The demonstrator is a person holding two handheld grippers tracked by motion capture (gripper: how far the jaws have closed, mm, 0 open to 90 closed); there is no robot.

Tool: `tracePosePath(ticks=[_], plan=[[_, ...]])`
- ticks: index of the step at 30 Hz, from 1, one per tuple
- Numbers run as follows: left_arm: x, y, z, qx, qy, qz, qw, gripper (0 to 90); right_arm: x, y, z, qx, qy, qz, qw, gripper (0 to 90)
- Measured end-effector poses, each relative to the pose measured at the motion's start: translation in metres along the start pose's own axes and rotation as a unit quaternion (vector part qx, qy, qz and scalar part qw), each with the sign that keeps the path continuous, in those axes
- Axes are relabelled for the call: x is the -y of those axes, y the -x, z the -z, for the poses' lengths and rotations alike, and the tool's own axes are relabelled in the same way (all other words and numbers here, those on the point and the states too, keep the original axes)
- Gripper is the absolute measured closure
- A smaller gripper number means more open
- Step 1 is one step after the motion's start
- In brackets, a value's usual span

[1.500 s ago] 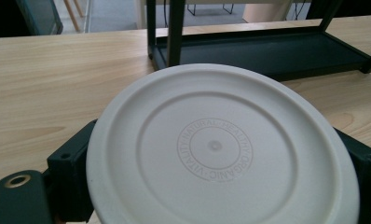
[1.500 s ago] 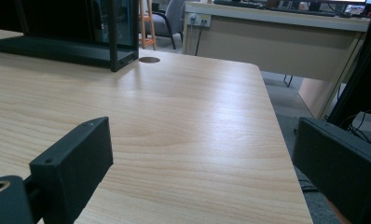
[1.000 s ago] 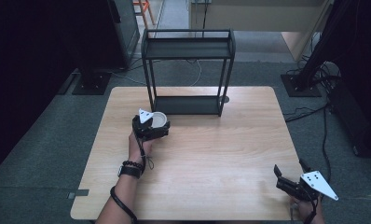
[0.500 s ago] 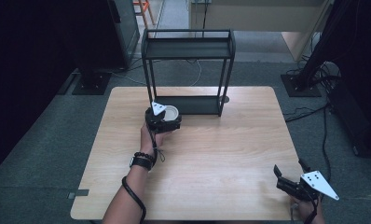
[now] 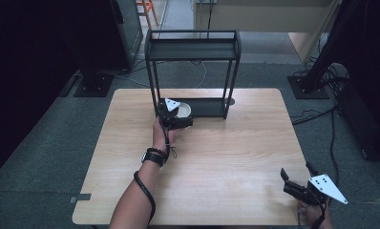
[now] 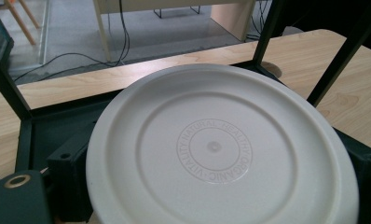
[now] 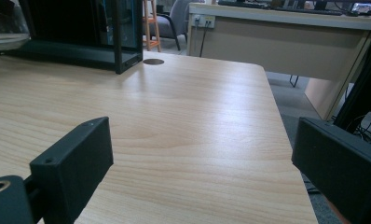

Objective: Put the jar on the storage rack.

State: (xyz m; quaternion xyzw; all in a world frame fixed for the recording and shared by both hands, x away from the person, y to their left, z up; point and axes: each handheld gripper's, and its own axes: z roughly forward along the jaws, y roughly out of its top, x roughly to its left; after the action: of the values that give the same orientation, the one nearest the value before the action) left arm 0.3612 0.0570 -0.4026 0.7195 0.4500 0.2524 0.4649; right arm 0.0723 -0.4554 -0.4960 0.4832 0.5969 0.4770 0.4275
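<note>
Two grippers are at the wooden table [image 5: 216, 157]. The left gripper [image 5: 176, 117] is at the front edge of the black metal rack [image 5: 193, 47], with its jaws pinching a white round dish [image 6: 221, 149], one jaw on each side of the rim. In the left gripper view the dish shows its flat face with a ring of raised lettering, and it lies directly ahead of the tool, over the rack's dark bottom shelf [image 6: 48, 130] between the two front posts. The right gripper [image 5: 300, 186] is well apart from the left one, at the table's near right corner. Its jaws are spread wide with only bare tabletop between them, and the rack lies far ahead to its left.
</note>
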Motion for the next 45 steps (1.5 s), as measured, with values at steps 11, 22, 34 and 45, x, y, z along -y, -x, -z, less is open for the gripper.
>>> tracePosePath(ticks=[11, 22, 34, 45], plan=[[-0.007, 0.000, -0.013, -0.002, 0.001, -0.003, 1.0000, 10.4, 0.000, 0.001, 0.000, -0.001, 0.001, -0.003, 1.0000, 4.7], [-0.013, 0.001, -0.029, -0.010, -0.001, 0.005, 0.9999, 10.4, 0.000, 0.002, 0.000, -0.004, 0.002, -0.004, 1.0000, 4.7], [-0.018, 0.002, -0.046, -0.011, -0.005, 0.007, 0.9999, 10.4, 0.001, 0.003, 0.000, -0.005, 0.003, -0.006, 1.0000, 4.7], [-0.026, -0.003, -0.064, -0.029, -0.010, 0.018, 0.9994, 10.4, 0.001, 0.004, 0.000, -0.006, 0.003, -0.007, 1.0000, 4.7]])
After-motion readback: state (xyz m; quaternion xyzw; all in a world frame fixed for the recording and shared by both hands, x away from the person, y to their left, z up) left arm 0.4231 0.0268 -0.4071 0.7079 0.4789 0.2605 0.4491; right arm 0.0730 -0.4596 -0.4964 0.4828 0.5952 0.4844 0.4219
